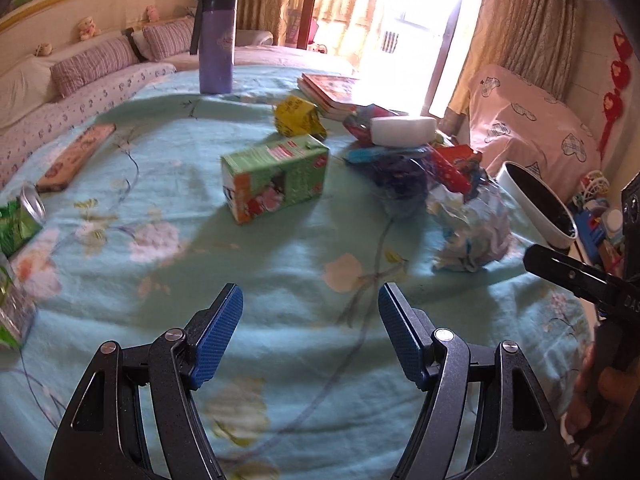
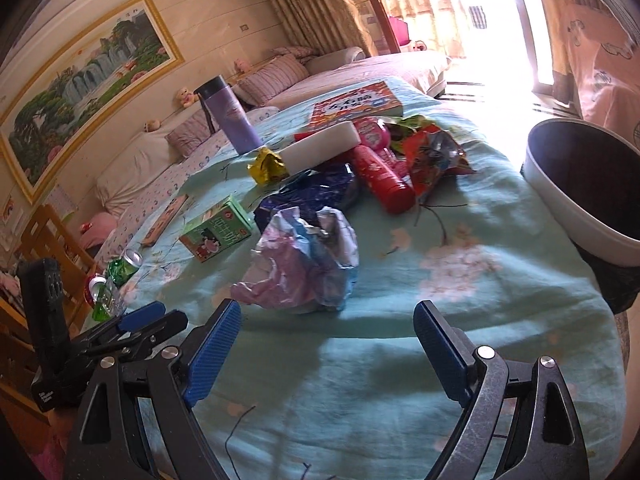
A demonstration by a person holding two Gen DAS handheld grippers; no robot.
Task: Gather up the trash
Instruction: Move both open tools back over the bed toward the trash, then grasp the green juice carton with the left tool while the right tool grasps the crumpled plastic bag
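Over the floral turquoise-clothed bench, both hand-held grippers, left and right, wide open, holding nothing. Probably lined up for the crumpled pastel paper wad, nearest the white round bin.

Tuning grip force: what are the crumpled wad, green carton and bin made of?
Wad: thin glossy paper or film, sharp creases, shiny patches. Green carton: printed coated paperboard, crisp edges. Bin: looks like smooth white plastic, rigid rim; dark inside.
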